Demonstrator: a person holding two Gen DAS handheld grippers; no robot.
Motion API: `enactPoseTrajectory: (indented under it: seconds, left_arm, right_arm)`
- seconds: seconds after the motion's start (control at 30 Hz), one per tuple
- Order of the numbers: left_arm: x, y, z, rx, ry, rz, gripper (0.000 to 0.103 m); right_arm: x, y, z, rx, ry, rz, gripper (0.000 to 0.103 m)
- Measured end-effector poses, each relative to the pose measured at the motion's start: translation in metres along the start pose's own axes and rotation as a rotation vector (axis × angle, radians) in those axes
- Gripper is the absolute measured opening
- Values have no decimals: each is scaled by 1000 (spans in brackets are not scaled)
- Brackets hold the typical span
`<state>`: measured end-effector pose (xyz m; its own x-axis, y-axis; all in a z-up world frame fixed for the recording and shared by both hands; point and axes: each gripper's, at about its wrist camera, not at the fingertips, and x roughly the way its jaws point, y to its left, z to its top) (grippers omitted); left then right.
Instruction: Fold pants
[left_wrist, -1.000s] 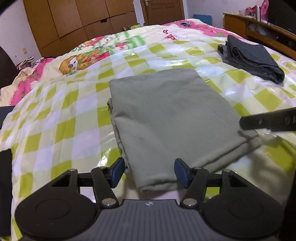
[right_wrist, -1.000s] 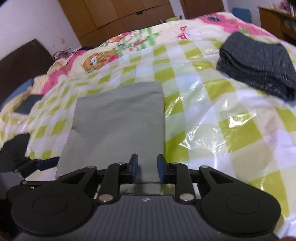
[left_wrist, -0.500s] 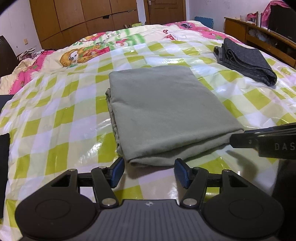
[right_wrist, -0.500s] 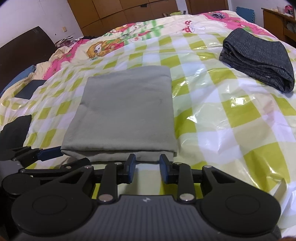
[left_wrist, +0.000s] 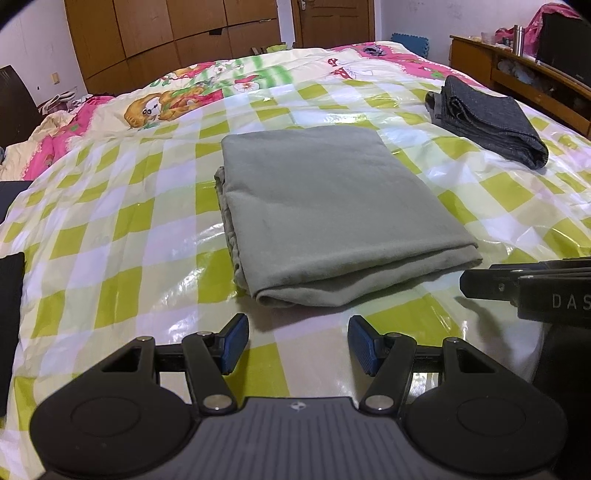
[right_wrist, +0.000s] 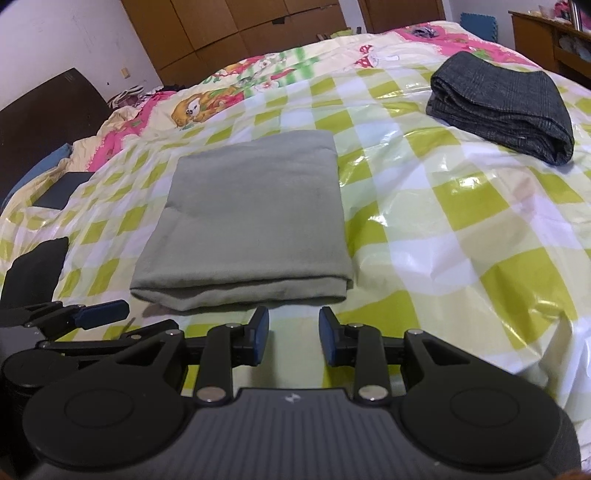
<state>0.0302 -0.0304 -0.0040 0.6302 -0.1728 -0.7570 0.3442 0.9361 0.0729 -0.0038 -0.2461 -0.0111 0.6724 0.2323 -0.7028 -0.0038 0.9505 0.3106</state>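
The left hand-held gripper (left_wrist: 297, 341) is hovering just short of the near edge of the green pants (left_wrist: 332, 218), its blue pads standing well apart with nothing between them. The right hand-held gripper (right_wrist: 293, 334) is hanging beside it, its pads set closer together yet also empty, with bare cover showing in the gap. The pants are lying as a flat folded rectangle near the middle of the bed (left_wrist: 122, 236), on its glossy green-and-white checked plastic cover, and the fold looks finished. Farther off to the right, well apart, a second pair of dark grey pants (right_wrist: 502, 107) is sitting folded.

From here the danger is mostly in disturbing the pile. Several loose layers are showing along its left side, so a fingertip catching the near edge could drag the top layer askew. The cover looks slick, and any push could slide the whole stack instead of pressing it flat.
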Motion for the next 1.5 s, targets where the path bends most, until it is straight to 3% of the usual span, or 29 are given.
enactPoseTrajectory:
  seconds: [0.4,1.5]
  left_arm:
    - [-10,-1,-9,-3,-9,-8,73]
    - [-19,0,-22,-16,-18,-1,73]
  right_arm:
    - [-9,11,-10,-30,-10,12,36]
    - [-16,22,-19,-60,-7,29,38]
